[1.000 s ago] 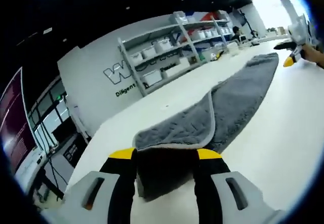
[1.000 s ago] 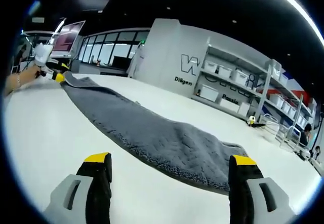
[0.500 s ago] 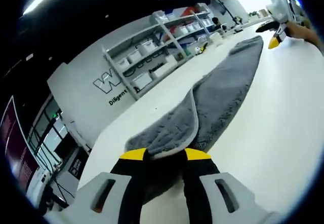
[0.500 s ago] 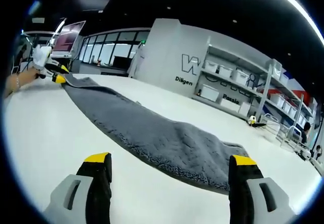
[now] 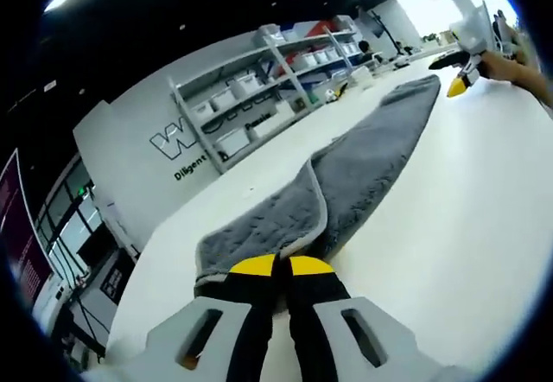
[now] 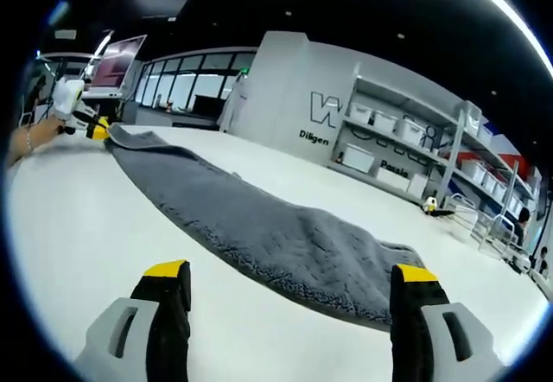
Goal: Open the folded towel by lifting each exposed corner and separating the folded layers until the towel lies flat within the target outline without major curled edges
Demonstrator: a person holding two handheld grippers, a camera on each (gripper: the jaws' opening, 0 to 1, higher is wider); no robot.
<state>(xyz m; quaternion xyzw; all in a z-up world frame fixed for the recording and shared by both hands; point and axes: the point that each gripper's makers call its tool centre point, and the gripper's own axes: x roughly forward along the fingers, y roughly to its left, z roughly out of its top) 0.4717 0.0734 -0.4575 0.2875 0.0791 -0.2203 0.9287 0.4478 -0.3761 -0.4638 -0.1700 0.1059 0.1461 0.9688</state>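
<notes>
Grey towel (image 5: 363, 162) lies as a long folded strip on the white table (image 5: 467, 226). Left gripper (image 5: 275, 267): jaws nearly shut, pinching the towel's near corner. Right gripper (image 6: 289, 271): jaws wide apart, empty, just short of the towel's other end. Step: corner gripped, layers not yet separated. Next, probably lift and peel the top layer sideways. Beyond the towel: shelving (image 5: 285, 62) with white bins, a lettered wall (image 5: 173, 144).

towel (image 5: 346, 175) near corner: hidden between closed left gripper (image 5: 275, 267) tips
wall lettering (image 6: 318, 121): cut by shelves (image 6: 406, 153)
bins: contents unreadable
</notes>
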